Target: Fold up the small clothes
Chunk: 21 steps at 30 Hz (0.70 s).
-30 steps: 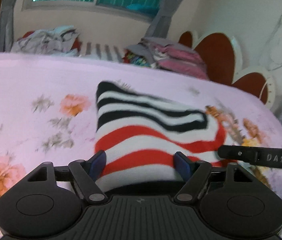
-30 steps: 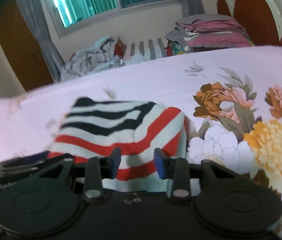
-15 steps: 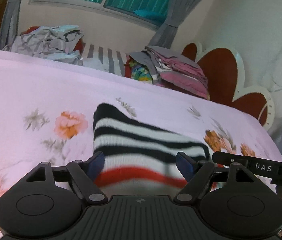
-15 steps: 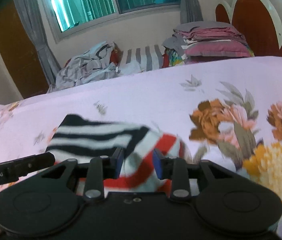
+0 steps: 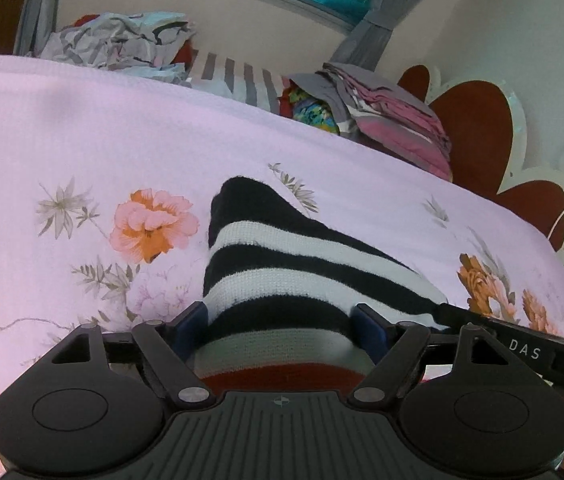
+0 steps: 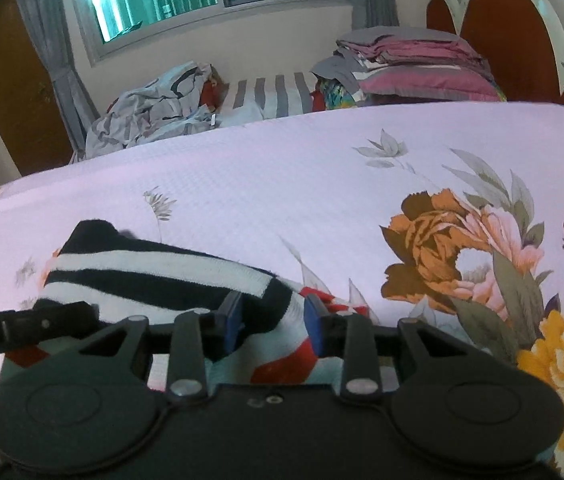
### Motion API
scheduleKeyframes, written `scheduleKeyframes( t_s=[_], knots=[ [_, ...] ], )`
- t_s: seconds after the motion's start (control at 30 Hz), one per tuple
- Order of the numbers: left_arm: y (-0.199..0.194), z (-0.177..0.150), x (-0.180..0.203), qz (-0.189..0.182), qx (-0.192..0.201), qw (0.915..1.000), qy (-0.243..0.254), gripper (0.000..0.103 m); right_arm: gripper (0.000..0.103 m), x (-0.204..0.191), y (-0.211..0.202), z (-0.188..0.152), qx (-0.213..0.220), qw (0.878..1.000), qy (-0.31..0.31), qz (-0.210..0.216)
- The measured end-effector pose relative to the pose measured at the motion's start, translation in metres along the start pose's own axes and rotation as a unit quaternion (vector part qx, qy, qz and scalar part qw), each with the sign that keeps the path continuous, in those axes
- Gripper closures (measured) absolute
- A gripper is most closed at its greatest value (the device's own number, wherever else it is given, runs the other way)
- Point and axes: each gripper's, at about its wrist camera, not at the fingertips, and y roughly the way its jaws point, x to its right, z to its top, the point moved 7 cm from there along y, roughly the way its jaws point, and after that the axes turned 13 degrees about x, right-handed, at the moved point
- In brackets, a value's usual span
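A knitted garment (image 5: 282, 264) with black, white and red stripes lies on the pink flowered bedspread (image 5: 82, 128). Its black end points away from me. My left gripper (image 5: 278, 326) stands wide over the garment's near-left part, and a thick hump of fabric fills the gap from pad to pad. In the right wrist view the garment (image 6: 154, 268) is rumpled at its near-right corner. There my right gripper (image 6: 274, 318) is narrowly shut on a bunched fold. Each gripper's finger reaches into the other's view: the right one (image 5: 522, 350) and the left one (image 6: 22, 328).
Beyond the bed's far edge lie a crumpled heap of clothes (image 5: 122, 44) and a stack of folded pink and grey linen (image 5: 394, 120). A red and white scalloped headboard (image 5: 482, 128) rises on the right. Bare bedspread (image 6: 282, 168) stretches past the garment.
Both grippers have moved forward and slightly down towards the garment's black end. The red stripes that showed beyond the pads now sit at or behind them. The far black edge has stayed put.
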Motion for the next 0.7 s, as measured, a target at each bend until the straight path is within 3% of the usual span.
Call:
scheduleKeyframes(
  t_s=[0.4,0.7],
  knots=[
    [-0.036,0.005,0.018,0.001,0.024,0.9971,0.072,0.025,0.069,-0.008,-0.062,0.006,0.027,0.999,0.001,0.02],
    [-0.064,-0.011,0.032,-0.008,0.017,0.9938,0.109,0.025,0.069,0.002,-0.075,-0.02,-0.004,1.0,-0.008,-0.014]
  ],
)
